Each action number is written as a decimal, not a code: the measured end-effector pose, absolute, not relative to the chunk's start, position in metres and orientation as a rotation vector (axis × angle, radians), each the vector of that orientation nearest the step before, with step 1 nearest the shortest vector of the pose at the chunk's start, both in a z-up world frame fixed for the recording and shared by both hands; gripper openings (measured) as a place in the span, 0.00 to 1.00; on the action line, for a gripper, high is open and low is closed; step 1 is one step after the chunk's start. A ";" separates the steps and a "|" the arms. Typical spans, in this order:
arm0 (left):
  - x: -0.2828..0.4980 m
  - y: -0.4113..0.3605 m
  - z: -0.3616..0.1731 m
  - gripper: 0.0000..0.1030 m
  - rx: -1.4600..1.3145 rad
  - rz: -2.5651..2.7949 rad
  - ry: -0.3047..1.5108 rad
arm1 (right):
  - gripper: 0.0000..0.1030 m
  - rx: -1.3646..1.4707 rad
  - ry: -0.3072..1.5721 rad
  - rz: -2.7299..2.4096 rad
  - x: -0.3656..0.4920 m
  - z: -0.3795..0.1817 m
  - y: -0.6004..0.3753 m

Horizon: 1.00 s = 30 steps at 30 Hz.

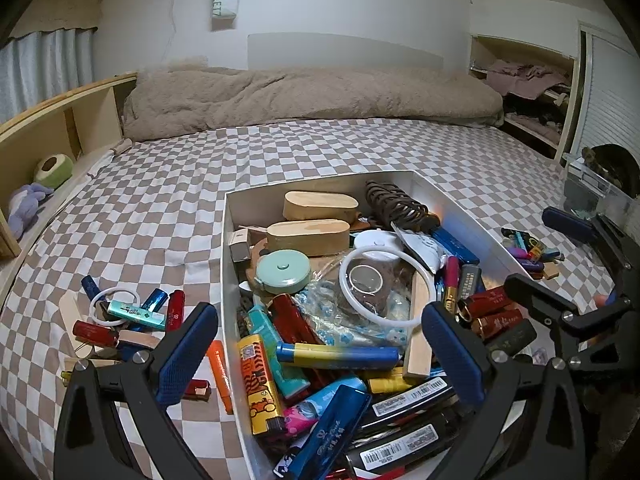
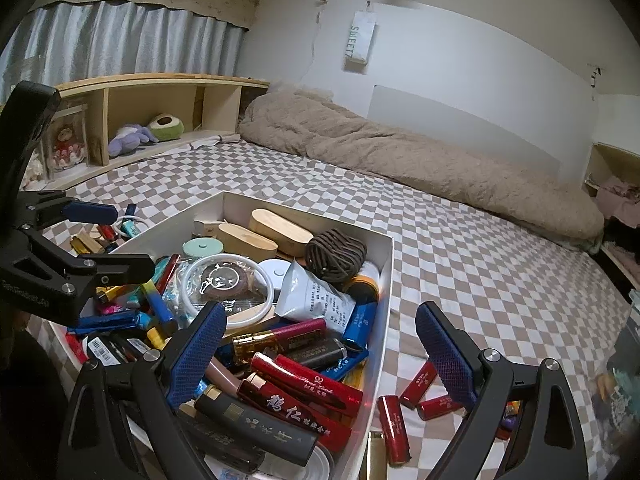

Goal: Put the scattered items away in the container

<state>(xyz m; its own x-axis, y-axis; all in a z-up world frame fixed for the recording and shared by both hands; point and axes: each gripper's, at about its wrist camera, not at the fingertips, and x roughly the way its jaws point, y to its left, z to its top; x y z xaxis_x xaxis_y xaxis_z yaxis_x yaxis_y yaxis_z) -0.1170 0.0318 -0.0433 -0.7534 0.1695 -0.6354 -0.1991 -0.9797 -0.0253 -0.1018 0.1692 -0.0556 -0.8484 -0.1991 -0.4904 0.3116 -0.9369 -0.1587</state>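
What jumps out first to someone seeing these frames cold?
The white box crammed with lighters, wooden cases and a coil of dark cord, sitting mid-bed on the checkered sheet. Then the strays outside it: a small pile off one side, red lighters off the other. Both hand-held grippers, left and right, hang open over the near end, holding nothing.

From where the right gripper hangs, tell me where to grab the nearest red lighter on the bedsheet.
Take the red lighter across its narrow middle, coming down from above. It lies flat on the checked sheet just outside the white box, long axis running toward the camera, so the open right gripper probably needs to shift right.
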 end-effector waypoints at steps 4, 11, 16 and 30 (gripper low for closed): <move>-0.116 0.030 -0.042 1.00 -0.984 2.787 0.058 | 1.00 0.696 0.340 -2.793 -0.100 -0.055 0.170; -0.116 0.028 -0.041 1.00 -0.969 2.818 0.056 | 1.00 0.688 0.337 -2.810 -0.097 -0.054 0.170; -0.116 0.026 -0.041 1.00 -0.950 2.830 0.053 | 1.00 0.669 0.320 -2.829 -0.096 -0.052 0.174; -0.105 0.022 -0.032 1.00 -0.860 2.883 0.011 | 1.00 0.641 0.248 -2.909 -0.089 -0.045 0.186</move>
<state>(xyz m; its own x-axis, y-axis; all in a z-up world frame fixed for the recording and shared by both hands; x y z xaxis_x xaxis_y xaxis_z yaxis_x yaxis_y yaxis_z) -0.1052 0.0218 -0.0323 -0.8284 0.1248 -0.5460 -0.1289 -0.9912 -0.0309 -0.0889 0.1865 -0.0448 -0.8968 -0.1127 -0.4278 0.1836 -0.9746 -0.1281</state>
